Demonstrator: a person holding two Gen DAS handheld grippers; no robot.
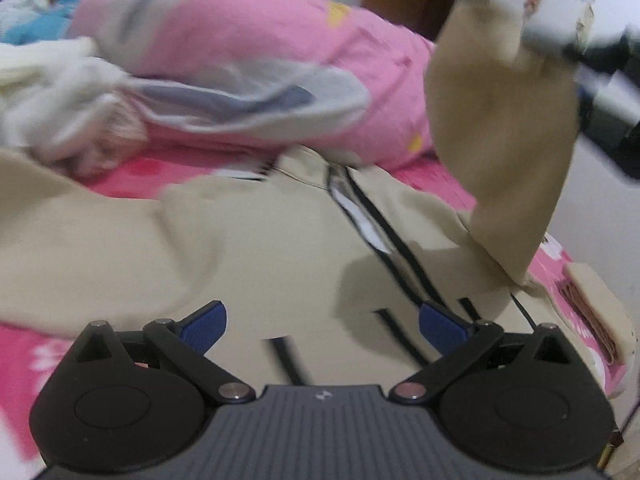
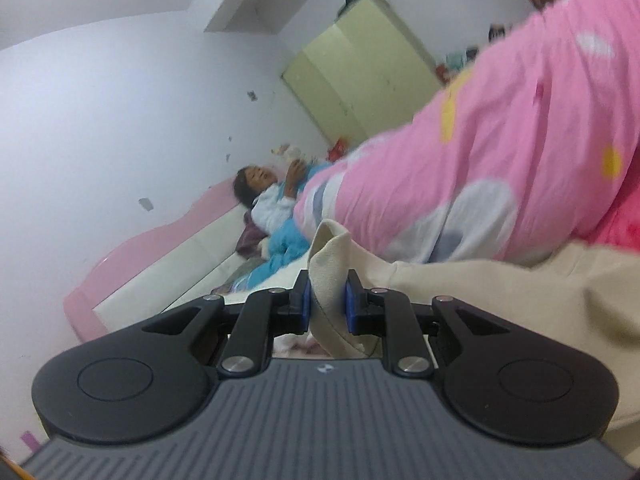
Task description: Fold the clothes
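Mid-fold, probably a sleeve: right gripper (image 2: 327,300) clamped on a flap of the beige jacket (image 1: 280,240) lifted at upper right of frame, left gripper (image 1: 322,322) spread wide, holding nothing, above the spread body; next, laying that flap across the zipper (image 1: 372,220)

Soft even indoor light, heavy motion blur, fisheye bending at the edges

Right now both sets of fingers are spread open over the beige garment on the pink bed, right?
Not quite. Only the left gripper is open above the beige garment. The right wrist view shows the right gripper shut on a fold of that garment, lifted off the pink bed.
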